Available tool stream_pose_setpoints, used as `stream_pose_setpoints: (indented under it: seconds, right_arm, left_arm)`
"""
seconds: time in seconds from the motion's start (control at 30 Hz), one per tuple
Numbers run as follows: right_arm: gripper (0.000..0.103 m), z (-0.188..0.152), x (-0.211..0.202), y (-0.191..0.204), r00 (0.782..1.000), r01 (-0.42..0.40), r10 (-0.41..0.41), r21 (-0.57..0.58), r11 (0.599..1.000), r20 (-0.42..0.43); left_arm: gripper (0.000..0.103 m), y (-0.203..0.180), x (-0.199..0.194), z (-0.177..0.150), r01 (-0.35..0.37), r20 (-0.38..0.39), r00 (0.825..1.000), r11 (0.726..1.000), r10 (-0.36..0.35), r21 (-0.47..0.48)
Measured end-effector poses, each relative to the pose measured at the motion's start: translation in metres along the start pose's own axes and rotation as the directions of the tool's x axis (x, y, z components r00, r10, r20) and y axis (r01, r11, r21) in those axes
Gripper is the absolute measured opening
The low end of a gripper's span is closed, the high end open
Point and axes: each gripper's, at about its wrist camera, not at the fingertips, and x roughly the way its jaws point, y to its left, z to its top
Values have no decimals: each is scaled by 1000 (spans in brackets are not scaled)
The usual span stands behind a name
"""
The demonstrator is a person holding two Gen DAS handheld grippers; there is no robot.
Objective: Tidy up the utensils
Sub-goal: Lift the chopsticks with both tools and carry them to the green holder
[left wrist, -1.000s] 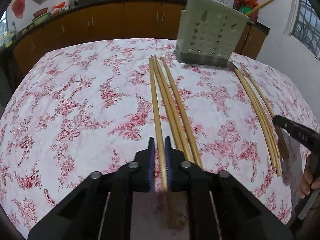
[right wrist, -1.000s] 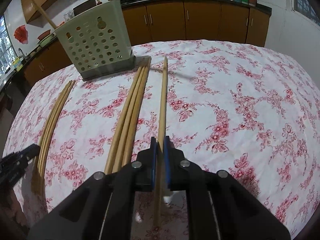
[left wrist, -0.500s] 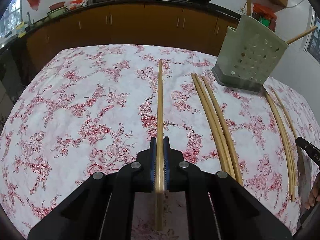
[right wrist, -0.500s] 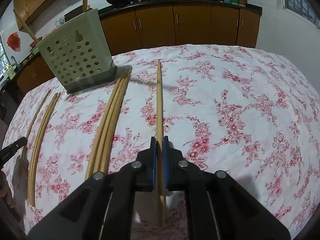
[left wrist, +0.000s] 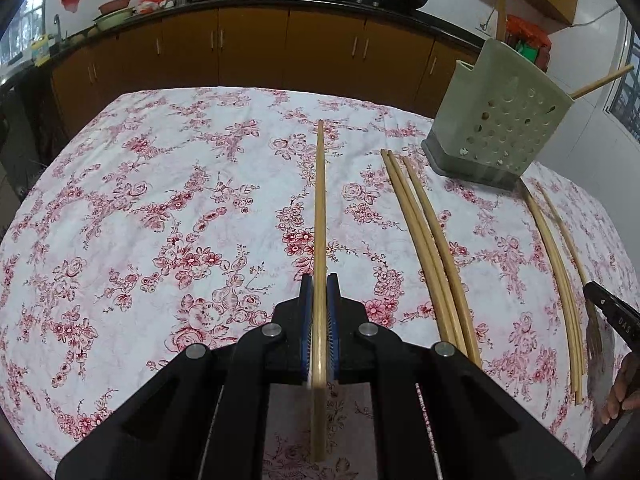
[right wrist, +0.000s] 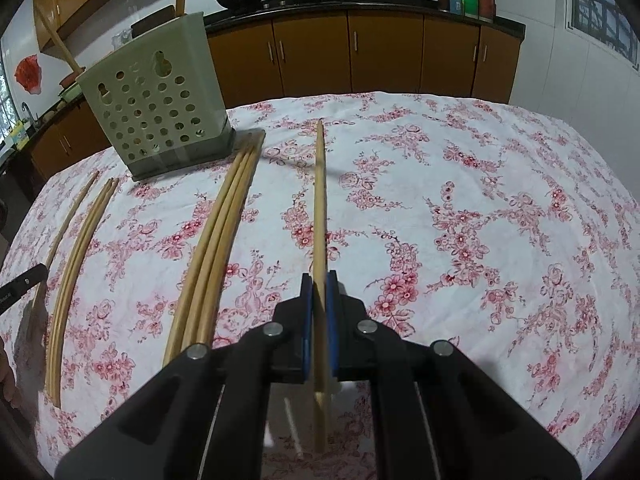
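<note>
Left wrist alone shows fingers [left wrist: 618,396] beside the right tongs [left wrist: 608,306]

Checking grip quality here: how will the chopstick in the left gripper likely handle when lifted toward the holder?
The chopstick, long, thin and wood-coloured, is probably stiff and light. The left gripper is shut on it near one end, so the long free end may droop or pivot. Its narrow smooth shaft might slip between the pads.

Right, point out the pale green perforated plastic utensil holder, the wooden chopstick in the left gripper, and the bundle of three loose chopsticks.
Pale green perforated plastic utensil holder [left wrist: 504,120]: left wrist view, front wall.
Wooden chopstick in left gripper [left wrist: 320,208]: left wrist view, mid-shaft.
Bundle of three loose chopsticks [right wrist: 218,236]: right wrist view, middle.
</note>
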Motion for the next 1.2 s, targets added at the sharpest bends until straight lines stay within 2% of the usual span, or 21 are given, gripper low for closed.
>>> stream_pose_setpoints:
  seconds: [0.4, 0.7, 1.0, 1.07, 1.2]
  right_arm:
    - [9, -1, -2, 0, 1000, 1, -1, -5, 1000, -1]
    - [9, -6, -5, 0, 1000, -4, 4, -16, 1000, -2]
    - [8, -5, -8, -6, 1000, -31, 31, 13, 999, -2]
    - [8, -1, -17, -8, 999, -43, 43, 29, 999, 27]
    - [8, 10, -41, -10, 993, -55, 52, 27, 998, 107]
  left_arm:
    - [9, 1, 0, 1, 2, 0, 1000, 1000, -2, -1]
    - [9, -3, -4, -4, -18, -3, 1000, 999, 18, 35]
    - [8, -3, -4, -4, -14, -5, 1000, 999, 14, 39]
    - [8, -2, -7, -3, -9, -10, 1000, 1000, 9, 30]
    - [8, 1, -23, 7, 3, 45, 999, 1000, -4, 16]
